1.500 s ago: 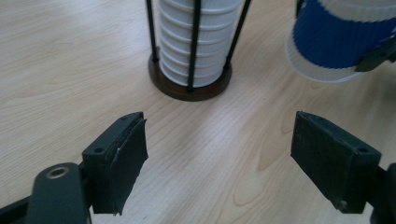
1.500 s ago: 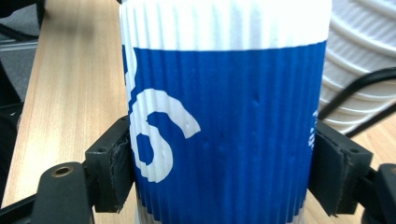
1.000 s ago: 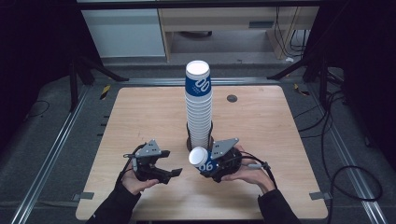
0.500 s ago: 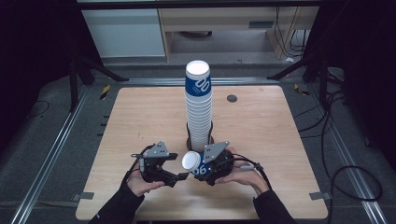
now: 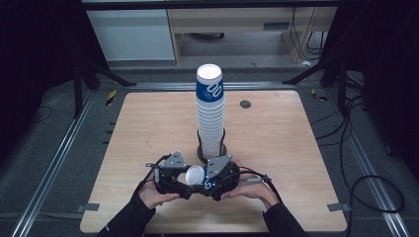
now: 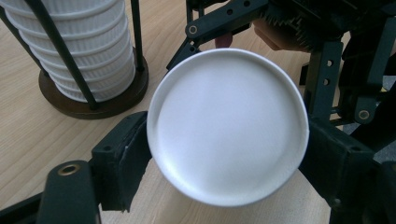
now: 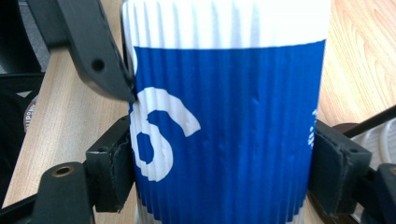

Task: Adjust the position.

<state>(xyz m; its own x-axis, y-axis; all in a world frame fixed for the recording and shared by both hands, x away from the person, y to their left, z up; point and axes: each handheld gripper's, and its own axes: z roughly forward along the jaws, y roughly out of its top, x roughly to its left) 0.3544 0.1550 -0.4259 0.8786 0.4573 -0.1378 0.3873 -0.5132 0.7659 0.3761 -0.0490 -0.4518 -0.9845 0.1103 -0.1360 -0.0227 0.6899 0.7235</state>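
High view: the right gripper (image 5: 210, 180) is clamped on a ribbed blue-and-white paper cup (image 5: 197, 176), lying sideways at the near edge of the wooden table (image 5: 276, 148), in front of the tall cup stack (image 5: 210, 111).

Left gripper view: the left gripper (image 6: 224, 161) has its jaws around the cup's white bottom (image 6: 227, 126), can't tell if they're squeezing.

Right gripper view: pads (image 7: 109, 168) pressing the cup's blue wall (image 7: 233, 135).

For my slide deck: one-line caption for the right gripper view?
Right gripper fingers clamp a ribbed blue-and-white paper cup above the wooden table.

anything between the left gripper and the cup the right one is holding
Nothing visible. The right gripper is clamped on the blue-and-white cup, and the left gripper already has a jaw on either side of its base; whether its pads press the cup is unclear. The cup stack stands behind.
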